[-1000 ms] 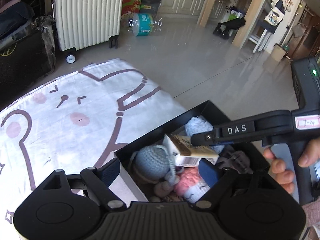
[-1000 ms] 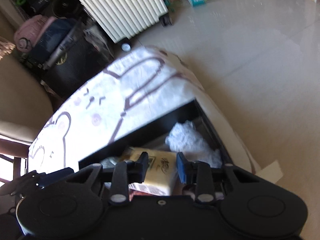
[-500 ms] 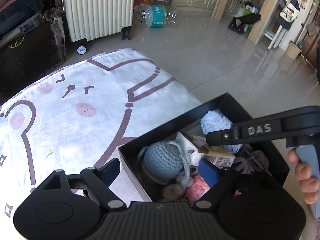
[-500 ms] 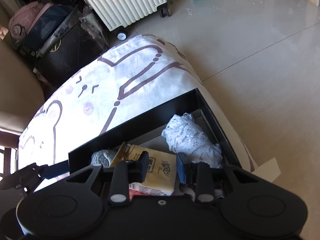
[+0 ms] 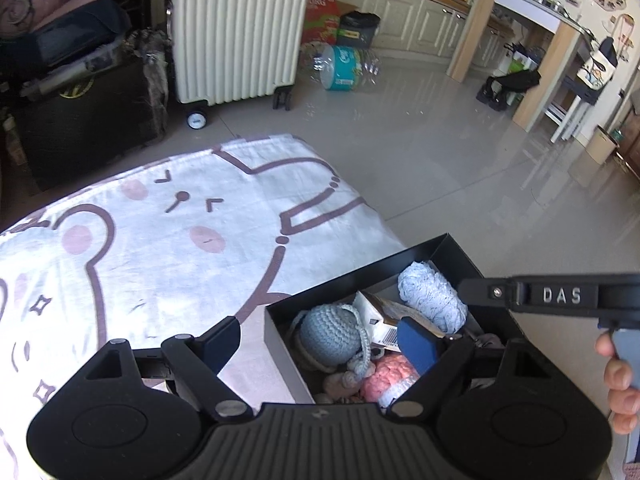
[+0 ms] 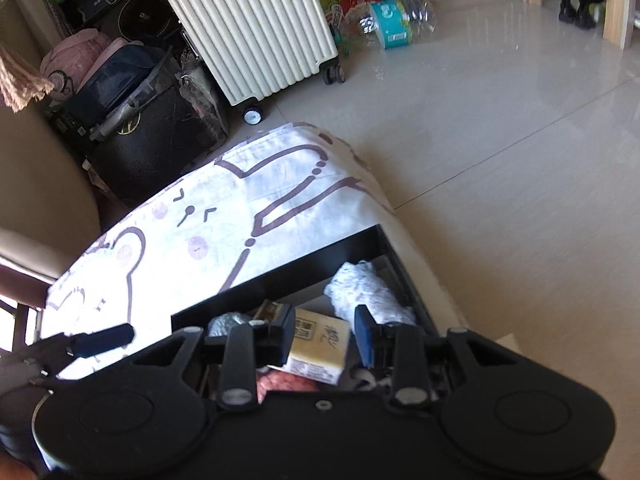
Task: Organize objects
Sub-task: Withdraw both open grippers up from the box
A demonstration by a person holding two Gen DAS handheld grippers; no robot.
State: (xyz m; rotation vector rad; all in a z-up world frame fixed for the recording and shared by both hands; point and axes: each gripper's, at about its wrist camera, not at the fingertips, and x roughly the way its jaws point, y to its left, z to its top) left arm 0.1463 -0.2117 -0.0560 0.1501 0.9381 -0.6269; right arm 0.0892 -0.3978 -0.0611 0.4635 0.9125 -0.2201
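Note:
A black box (image 5: 360,276) (image 6: 280,276) stands on the bear-print cloth (image 5: 160,240). It holds a light blue crochet ball (image 5: 332,334), pale blue yarn (image 5: 432,296), a pink crochet piece (image 5: 390,376) and a tissue pack (image 5: 380,322) (image 6: 320,344). My left gripper (image 5: 320,344) hangs open above the box's near left corner, holding nothing. My right gripper (image 6: 325,334) hovers over the tissue pack with its jaws narrowly apart; the pack lies below them in the box, clear of the right pad. One right finger (image 5: 492,291) reaches in from the right above the yarn.
A white ribbed suitcase (image 5: 240,28) and dark bags (image 5: 80,120) stand beyond the cloth's far edge. A bottle pack (image 5: 344,66) lies on the shiny tile floor (image 5: 440,160). A beige chair (image 6: 40,200) sits left of the cloth. A hand (image 5: 618,380) grips the right handle.
Both grippers have risen and drawn back from the box, which now sits lower in both views. The right finger has moved off the tissue pack, which stays in the box.

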